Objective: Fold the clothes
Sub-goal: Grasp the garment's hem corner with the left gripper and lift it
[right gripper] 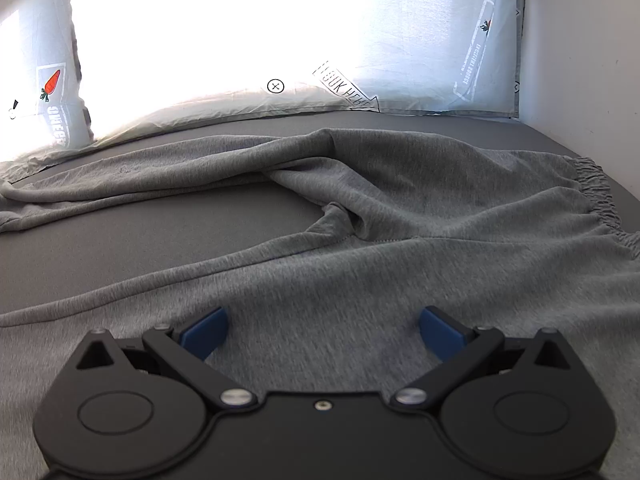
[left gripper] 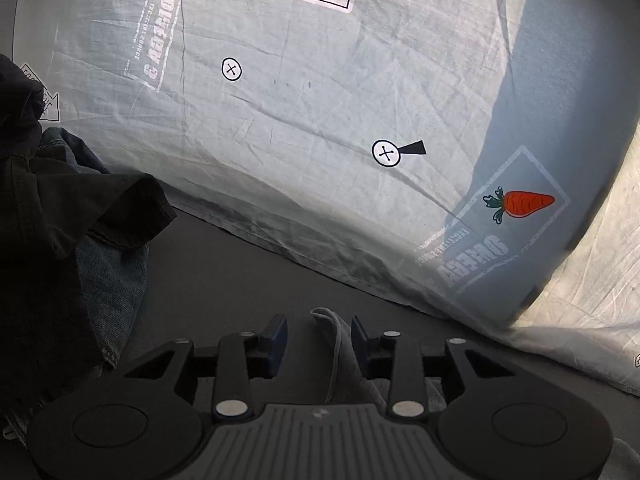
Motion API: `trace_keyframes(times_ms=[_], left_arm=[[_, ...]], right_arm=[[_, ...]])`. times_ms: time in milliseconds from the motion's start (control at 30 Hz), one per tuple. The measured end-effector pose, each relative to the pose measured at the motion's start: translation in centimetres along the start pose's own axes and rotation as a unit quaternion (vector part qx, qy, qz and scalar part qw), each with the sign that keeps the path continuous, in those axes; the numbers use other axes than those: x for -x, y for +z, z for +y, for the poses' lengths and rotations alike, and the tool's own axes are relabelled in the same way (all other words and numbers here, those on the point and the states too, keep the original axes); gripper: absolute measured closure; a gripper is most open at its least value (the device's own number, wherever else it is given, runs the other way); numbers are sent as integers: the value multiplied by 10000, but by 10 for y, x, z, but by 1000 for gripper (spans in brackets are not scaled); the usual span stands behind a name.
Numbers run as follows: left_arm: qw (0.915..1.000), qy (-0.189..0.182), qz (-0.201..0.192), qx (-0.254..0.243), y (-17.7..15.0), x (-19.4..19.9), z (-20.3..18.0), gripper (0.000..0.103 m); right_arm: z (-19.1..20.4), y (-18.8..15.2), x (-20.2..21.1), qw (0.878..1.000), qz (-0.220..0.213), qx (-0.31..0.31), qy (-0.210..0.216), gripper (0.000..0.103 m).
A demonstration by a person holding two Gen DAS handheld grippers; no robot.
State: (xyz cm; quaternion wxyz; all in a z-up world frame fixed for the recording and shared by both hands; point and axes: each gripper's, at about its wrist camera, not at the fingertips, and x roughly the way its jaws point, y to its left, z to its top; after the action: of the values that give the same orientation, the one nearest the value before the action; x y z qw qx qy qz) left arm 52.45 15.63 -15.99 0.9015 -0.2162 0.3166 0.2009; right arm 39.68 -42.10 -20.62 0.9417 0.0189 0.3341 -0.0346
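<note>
Left tool (left gripper: 319,340) parted beside a grey sweatpants (right gripper: 360,248) fold; right tool (right gripper: 322,334) wide apart above them.

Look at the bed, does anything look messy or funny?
Yes. The grey sweatpants lie rumpled, legs splayed apart with bare sheet between them, not flat. In the left wrist view, dark clothes sit in a heap beside the carrot-print pillow.

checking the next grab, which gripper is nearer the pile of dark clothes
Left. The dark clothes lie just beside the left gripper. The right gripper hovers over the grey pants, with no dark clothes in its view.
</note>
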Motion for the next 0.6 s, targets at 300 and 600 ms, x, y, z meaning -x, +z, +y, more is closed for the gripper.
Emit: trace_keyframes(times_ms=[300,600], left_arm=[[9981,-13,606,124,-66,-6,8,51],[9980,-408,204,-434,-69,15,-12,101]], right_arm=[[1,0,-1,10000,2,5,4,0],[1,0,-1,10000,1,5,5,0]])
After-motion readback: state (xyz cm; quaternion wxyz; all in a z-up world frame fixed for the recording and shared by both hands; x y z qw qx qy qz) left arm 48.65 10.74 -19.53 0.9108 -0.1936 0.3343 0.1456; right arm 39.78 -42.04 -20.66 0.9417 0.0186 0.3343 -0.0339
